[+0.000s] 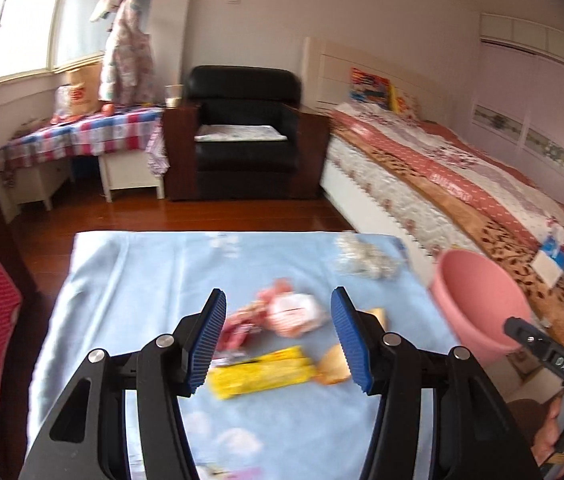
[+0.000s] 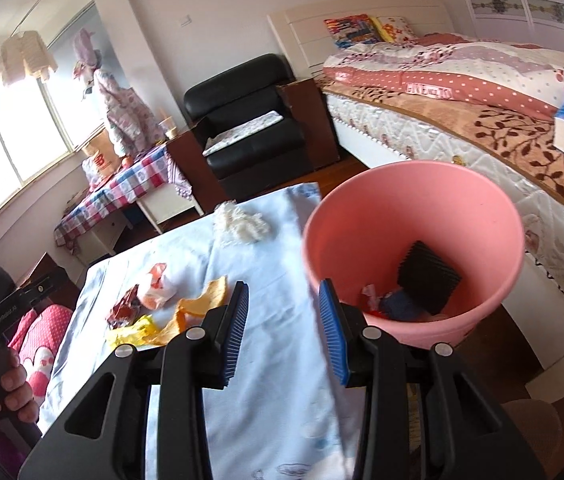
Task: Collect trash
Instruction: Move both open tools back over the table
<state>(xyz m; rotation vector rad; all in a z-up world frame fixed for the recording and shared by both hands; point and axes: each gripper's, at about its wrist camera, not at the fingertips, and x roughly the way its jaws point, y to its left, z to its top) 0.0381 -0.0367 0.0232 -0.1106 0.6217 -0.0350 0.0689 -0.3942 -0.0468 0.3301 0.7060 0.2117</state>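
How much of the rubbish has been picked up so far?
Partly done: a few scraps already lie inside the pink bucket, which the right gripper grips by its rim. The left gripper hangs open above the yellow wrapper. The orange peel and white wad remain on the table.

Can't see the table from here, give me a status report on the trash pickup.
Left gripper open above the wrappers. Right gripper holds pink bin by the rim; some trash inside. Nothing blocking the wrappers.
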